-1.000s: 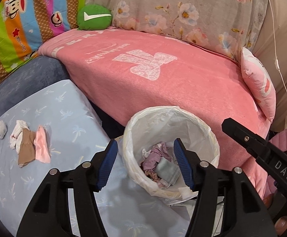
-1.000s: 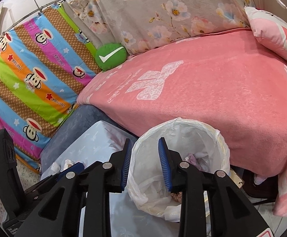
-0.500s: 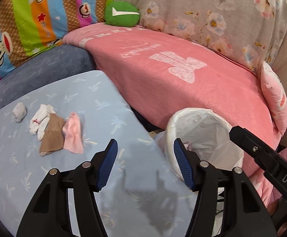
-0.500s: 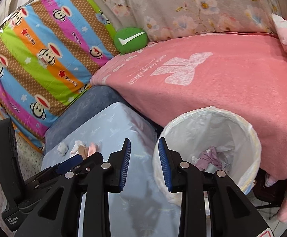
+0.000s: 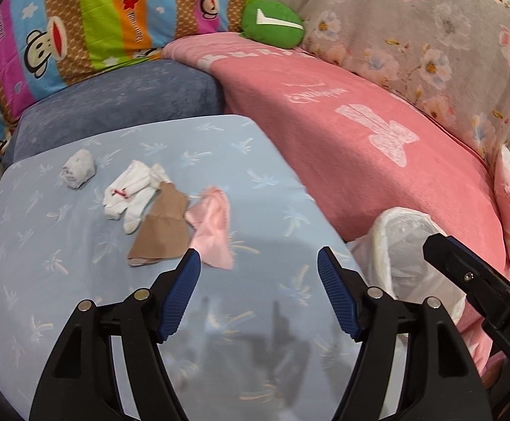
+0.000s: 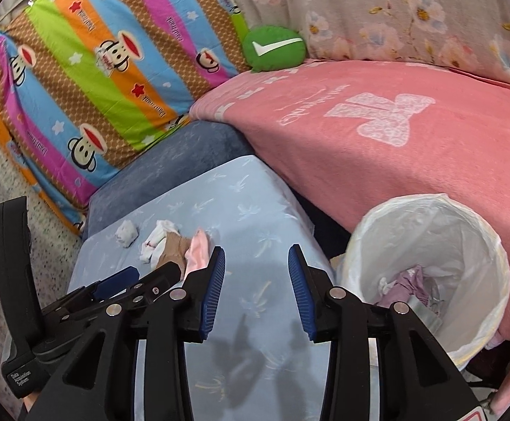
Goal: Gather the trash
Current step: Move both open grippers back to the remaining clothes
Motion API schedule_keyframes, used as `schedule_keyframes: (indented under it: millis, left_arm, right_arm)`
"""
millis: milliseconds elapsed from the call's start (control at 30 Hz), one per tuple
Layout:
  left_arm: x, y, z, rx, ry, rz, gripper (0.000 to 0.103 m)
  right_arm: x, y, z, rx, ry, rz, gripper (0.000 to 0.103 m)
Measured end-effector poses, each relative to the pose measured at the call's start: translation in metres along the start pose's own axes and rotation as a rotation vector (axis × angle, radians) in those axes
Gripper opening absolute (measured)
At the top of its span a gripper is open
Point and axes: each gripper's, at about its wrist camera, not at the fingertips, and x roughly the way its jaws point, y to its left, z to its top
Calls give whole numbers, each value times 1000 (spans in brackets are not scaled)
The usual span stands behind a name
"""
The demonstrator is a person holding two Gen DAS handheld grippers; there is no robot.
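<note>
Four scraps lay in a loose row on the pale blue cloth (image 5: pixel 219 147): a white wad (image 5: pixel 78 168), a white strip (image 5: pixel 128 194), a brown piece (image 5: pixel 161 226) overlapping it, and a pink piece (image 5: pixel 212 229) touching the brown. The left gripper (image 5: pixel 256 263) hung just short of the pink piece, its jaws apart, having just widened, nothing between them. The right gripper (image 6: pixel 256 263) was likewise apart and empty, also just widened. The lined bin (image 6: pixel 465 224) stood beside the cloth against the pink blanket (image 6: pixel 395 161), already holding scraps.

Scraps (image 5: pixel 170 210) on table (image 5: pixel 61 301); bin (image 6: pixel 430 280) right; bed (image 6: pixel 412 161) behind.
</note>
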Motion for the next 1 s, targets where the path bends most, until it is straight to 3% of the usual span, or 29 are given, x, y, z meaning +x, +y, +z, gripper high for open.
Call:
schedule_keyframes:
  millis: [500,1000]
  left_arm:
    - [32,85,-1,-104,56,98,68]
    - [88,111,11,-156,132,101,68]
  right_arm:
    - [72,60,-11,-85,110,16,47]
    - [161,92,-7,-96,183,12,47]
